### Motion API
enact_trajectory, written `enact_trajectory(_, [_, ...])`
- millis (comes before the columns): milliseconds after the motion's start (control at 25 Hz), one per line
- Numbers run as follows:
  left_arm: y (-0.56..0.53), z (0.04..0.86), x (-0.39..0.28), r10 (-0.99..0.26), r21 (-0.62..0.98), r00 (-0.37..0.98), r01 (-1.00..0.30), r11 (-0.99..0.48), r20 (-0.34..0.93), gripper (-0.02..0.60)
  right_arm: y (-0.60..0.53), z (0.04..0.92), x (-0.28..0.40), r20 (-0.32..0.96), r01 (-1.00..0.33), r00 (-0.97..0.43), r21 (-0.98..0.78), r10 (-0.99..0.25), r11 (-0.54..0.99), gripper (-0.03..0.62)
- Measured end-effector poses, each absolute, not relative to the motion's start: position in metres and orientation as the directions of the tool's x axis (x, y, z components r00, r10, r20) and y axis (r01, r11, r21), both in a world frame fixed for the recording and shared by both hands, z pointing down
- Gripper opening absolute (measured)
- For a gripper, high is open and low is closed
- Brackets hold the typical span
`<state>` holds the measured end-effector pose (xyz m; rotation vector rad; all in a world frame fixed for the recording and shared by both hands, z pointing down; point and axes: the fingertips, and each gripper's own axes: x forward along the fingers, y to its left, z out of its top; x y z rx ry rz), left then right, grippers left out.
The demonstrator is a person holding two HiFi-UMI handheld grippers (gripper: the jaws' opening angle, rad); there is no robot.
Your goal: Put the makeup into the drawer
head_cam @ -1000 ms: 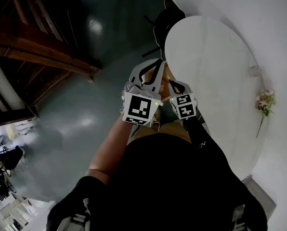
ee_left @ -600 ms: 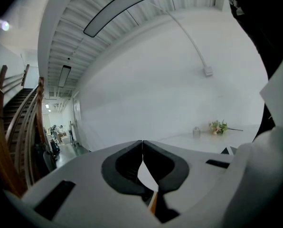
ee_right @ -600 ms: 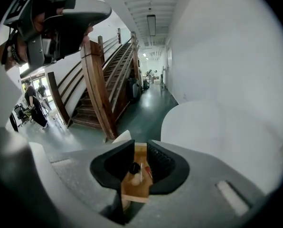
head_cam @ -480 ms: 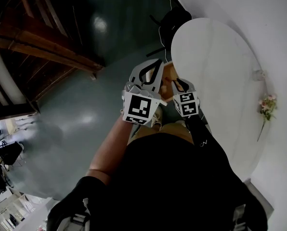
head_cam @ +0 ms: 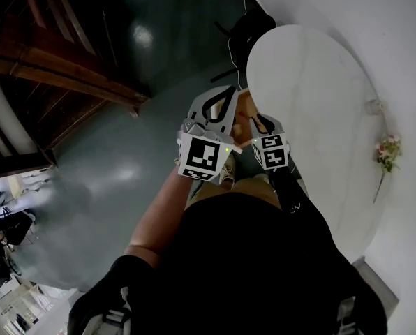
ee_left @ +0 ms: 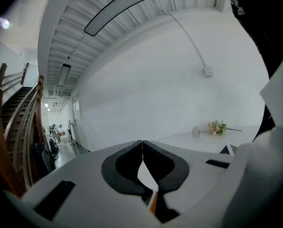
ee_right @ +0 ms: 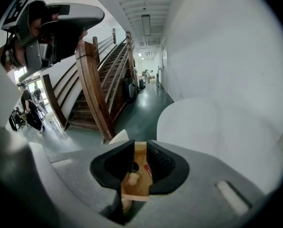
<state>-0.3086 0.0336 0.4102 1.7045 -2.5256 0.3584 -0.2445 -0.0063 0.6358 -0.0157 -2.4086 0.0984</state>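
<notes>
Seen from above, a person holds two grey plastic tongs side by side at the edge of one white oval tabletop (head_cam: 313,96). A black-and-white marker cube (head_cam: 205,156) sits on the left one and a second cube (head_cam: 271,151) on the right. The bare left forearm (head_cam: 159,215) reaches up to the left tongs (ee_left: 142,143), which point about level toward a white wall; their dark curved jaws meet at the tips and grip nothing. The right arm, in a black sleeve (head_cam: 290,195), tilts the right tongs (ee_right: 140,145) down over a light wooden drawer (ee_right: 137,190). These jaws, one ribbed on its inner face, have just been opening and stand a little apart, pressing on nothing. Through the gap, three pieces of makeup lie in the drawer below: a cream-capped piece (ee_right: 131,178), a small dark round piece (ee_right: 135,166) and a thin red stick (ee_right: 147,170). Across the tabletop sit one small jar (head_cam: 373,105) and one sprig of pink flowers (head_cam: 386,149). A wooden staircase (head_cam: 61,75) rises beside the glossy grey-green floor (head_cam: 124,159)
</notes>
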Motion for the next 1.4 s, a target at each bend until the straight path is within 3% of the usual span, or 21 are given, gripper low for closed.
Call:
enact_trajectory(160, [0.033, 0.411, -0.309, -0.908, -0.150, -0.373, -0.925, 0.348, 0.191, 0.009, -0.011, 0.626, -0.246, 0.638, -0.026, -0.770, -0.043, 0.008, 0.999, 0.060])
enact_trajectory(240, [0.032, 0.410, -0.310, -0.911, -0.151, -0.368, -0.927, 0.344, 0.187, 0.009, -0.013, 0.607, -0.250, 0.582, -0.018, -0.813, -0.012, -0.008, 1.000, 0.005])
enact_trajectory(960, [0.008, 0.374, -0.313, -0.940, -0.183, -0.328, -0.934, 0.308, 0.097, 0.009, -0.045, 0.410, -0.256, 0.146, -0.123, -0.979, 0.148, -0.144, 0.981, 0.005])
enact_trajectory(1400, [0.002, 0.374, -0.312, -0.944, -0.178, -0.316, -0.938, 0.297, 0.093, 0.009, -0.049, 0.404, -0.251, 0.125, -0.144, -0.979, 0.150, -0.163, 0.978, 0.005])
